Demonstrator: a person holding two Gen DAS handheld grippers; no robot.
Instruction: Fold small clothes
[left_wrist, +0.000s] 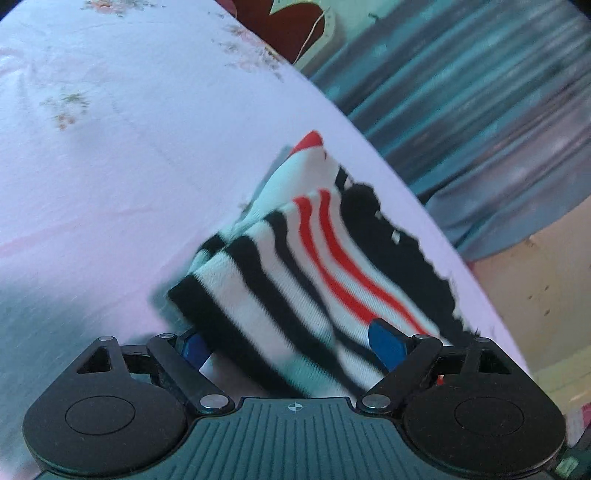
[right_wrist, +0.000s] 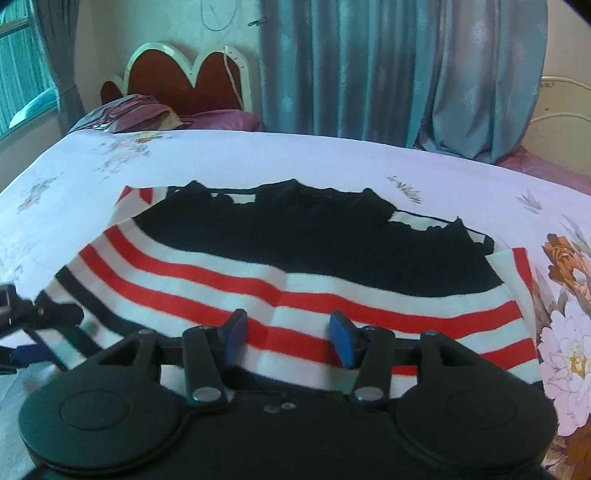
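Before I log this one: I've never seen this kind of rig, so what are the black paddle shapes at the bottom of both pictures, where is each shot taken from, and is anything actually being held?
There is no robot here. A person carries a two-finger gripper in each hand, and a fisheye camera on each one looks forward along its fingers. The black shapes at the bottom are the grippers' own bodies and linkages; the blue pieces are finger pads.

One picture comes from the left gripper, the other from the right gripper. The left gripper also appears at the left edge of the right view.

On the bed sheet, pale with printed flowers, lies a striped garment in black, white and red, partly folded.

The left gripper's jaws stand wide open over the garment's edge, with cloth between them but not pinched. The right gripper's jaws are part open, its pads resting on the cloth without clamping it. So nothing is held.
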